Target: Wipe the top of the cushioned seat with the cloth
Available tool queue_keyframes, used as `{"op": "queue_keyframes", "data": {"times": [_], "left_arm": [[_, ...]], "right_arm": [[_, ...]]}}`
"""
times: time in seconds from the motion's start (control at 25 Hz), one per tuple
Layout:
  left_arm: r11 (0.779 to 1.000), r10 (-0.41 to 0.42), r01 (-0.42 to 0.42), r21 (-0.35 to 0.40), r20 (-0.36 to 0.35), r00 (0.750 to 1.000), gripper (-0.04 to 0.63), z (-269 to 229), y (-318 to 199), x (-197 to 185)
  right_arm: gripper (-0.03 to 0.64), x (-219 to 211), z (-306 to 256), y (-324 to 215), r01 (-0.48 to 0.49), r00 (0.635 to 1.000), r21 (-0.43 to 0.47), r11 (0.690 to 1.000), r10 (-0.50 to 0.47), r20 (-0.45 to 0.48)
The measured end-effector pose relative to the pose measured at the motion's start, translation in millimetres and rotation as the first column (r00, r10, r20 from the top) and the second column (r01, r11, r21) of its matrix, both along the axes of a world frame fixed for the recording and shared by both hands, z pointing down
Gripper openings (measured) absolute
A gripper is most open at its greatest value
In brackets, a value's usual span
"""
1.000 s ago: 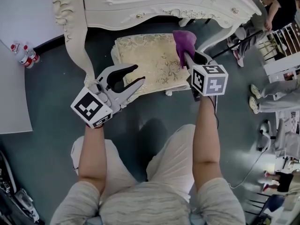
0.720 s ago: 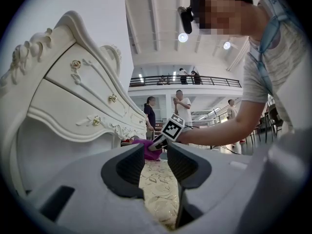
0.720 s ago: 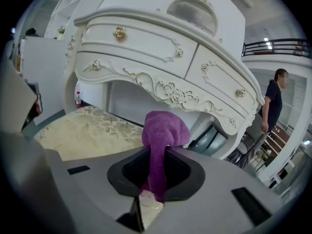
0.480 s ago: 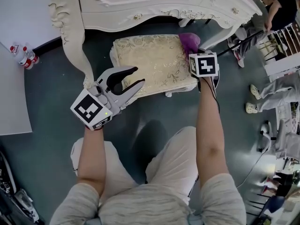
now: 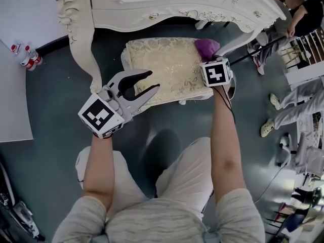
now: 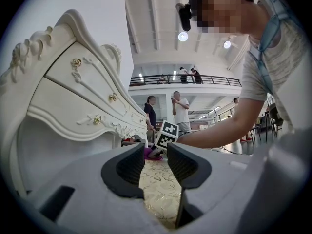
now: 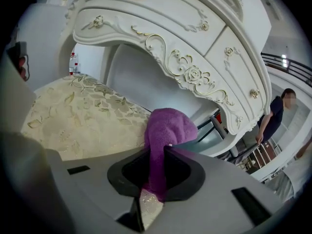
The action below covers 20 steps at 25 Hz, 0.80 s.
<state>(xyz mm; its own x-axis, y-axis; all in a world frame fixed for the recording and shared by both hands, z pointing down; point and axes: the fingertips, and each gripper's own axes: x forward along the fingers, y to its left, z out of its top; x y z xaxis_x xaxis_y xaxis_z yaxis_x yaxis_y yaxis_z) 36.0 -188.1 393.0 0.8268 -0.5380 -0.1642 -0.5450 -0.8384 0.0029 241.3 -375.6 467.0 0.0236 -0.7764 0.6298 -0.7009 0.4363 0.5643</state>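
Pinching the cloth in my right gripper's fingers, I hold it at the cushioned seat's 2 o'clock corner to start wiping; left gripper, fingers spread and empty, hovers clear at 7 o'clock

A tall open hall — mezzanine railing, ceiling lamps, ornate white dresser, bystanders.

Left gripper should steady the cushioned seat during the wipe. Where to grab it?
Likely the near-left edge of the cushioned seat, coming in level from the person's side: that edge is bare and sits right before the open left gripper, while the right gripper, shut on the cloth, is at the far-right corner.
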Motion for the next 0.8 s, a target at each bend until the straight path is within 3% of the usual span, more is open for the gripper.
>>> {"op": "queue_keyframes", "data": {"times": [0.4, 0.64, 0.8], "left_arm": [[1.0, -0.004, 0.004, -0.019, 0.032, 0.999, 0.152, 9, 1, 1], [1.0, 0.006, -0.006, -0.013, 0.039, 0.999, 0.152, 9, 2, 4], [1.0, 0.007, -0.006, -0.026, 0.053, 0.999, 0.152, 14, 1, 3]], "right_arm": [[0.055, -11, -2, 1, 0.021, 0.999, 0.0, 1.0, -0.021, -0.025], [0.055, -25, 3, 8, 0.051, 0.998, -0.044, 0.998, -0.052, -0.023], [0.055, -34, 4, 12, 0.072, 0.995, -0.051, 0.996, -0.075, -0.07]]}}
